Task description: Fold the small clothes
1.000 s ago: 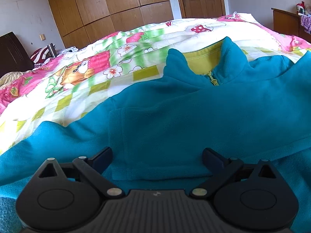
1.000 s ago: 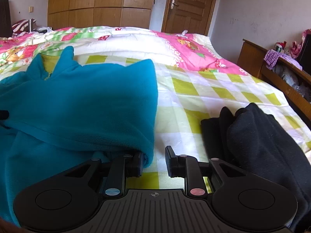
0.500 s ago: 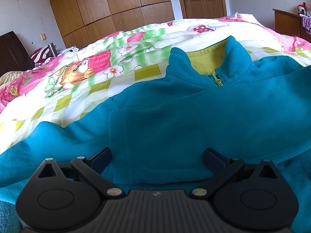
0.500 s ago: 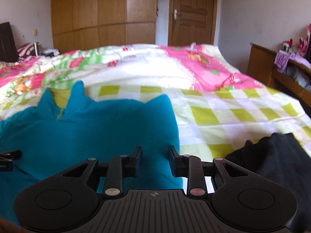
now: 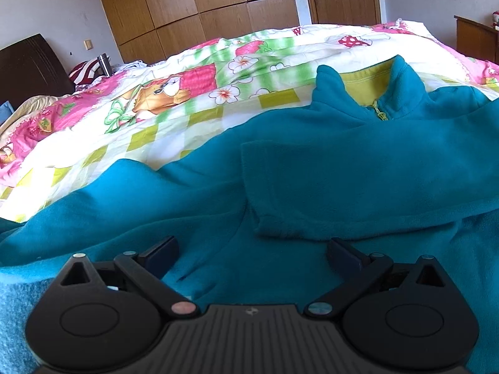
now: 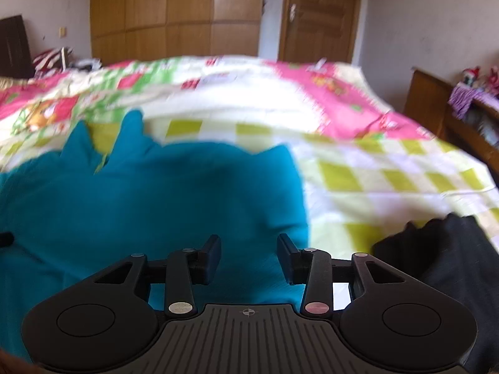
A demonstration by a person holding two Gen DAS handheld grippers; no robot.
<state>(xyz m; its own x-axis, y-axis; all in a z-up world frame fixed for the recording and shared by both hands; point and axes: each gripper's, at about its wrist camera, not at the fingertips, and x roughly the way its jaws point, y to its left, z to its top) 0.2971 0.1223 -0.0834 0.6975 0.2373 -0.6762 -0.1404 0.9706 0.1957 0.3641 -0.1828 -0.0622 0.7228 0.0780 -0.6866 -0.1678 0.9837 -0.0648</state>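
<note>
Two grippers sit at the bottom of their own views, each spread apart with nothing between its fingers. In the left wrist view, a dark headboard (image 5: 29,62) fills the upper left, with a striped cushion (image 5: 84,71) just beside it and a wooden wardrobe (image 5: 199,9) along the top. Below them the patterned quilt (image 5: 174,103) runs across the frame. A teal fleece jacket (image 5: 327,168) lies on the quilt and takes up the middle and lower right; its collar stands open at upper right, showing a yellow lining (image 5: 365,85) and a zip. One sleeve is folded across the chest, its cuff ending near the centre. The left gripper (image 5: 252,254) hovers over the lower fleece, fingers wide and clear of the cloth.

The right wrist view is blurred. The jacket (image 6: 156,193) occupies the left and centre, its right edge meeting the checked quilt (image 6: 374,180). The right gripper (image 6: 249,257) is at bottom centre, fingers parted with a moderate gap, above the jacket's lower right edge; whether they touch the cloth I cannot tell. A black garment (image 6: 436,249) lies at lower right, apart from the jacket. A wooden door (image 6: 318,15) stands at the top, right of centre.
</note>
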